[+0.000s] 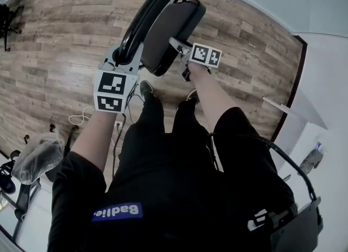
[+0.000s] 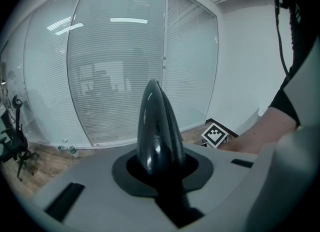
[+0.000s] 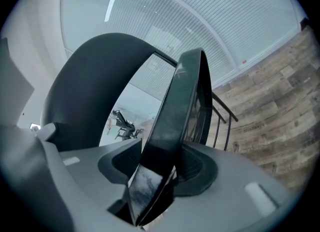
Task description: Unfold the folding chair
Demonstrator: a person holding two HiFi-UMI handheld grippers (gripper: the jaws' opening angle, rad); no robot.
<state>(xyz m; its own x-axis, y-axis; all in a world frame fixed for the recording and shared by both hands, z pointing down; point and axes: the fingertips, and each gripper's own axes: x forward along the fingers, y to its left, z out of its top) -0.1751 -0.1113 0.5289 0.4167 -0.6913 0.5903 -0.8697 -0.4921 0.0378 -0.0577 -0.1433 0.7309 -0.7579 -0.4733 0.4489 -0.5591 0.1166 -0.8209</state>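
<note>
1. Black folding chair (image 1: 173, 31) with padded panels and a thin metal frame: held in front of the standing person, over the brown wood-plank floor (image 1: 60, 39); its two panels stand a little apart, at a narrow angle
2. Left tongs (image 1: 124, 61): closed on the rim of the glossy black curved backrest (image 2: 157, 126), pads pressing it from both sides
3. Right tongs (image 1: 184, 50): clamped on the edge of the flat black seat panel (image 3: 177, 106), close beside the backrest
4. Thin black frame bars (image 3: 222, 121): visible beyond the seat panel
5. Chair legs: hidden below the panels in the head view; the chair appears lifted, but contact with the floor cannot be confirmed
</note>
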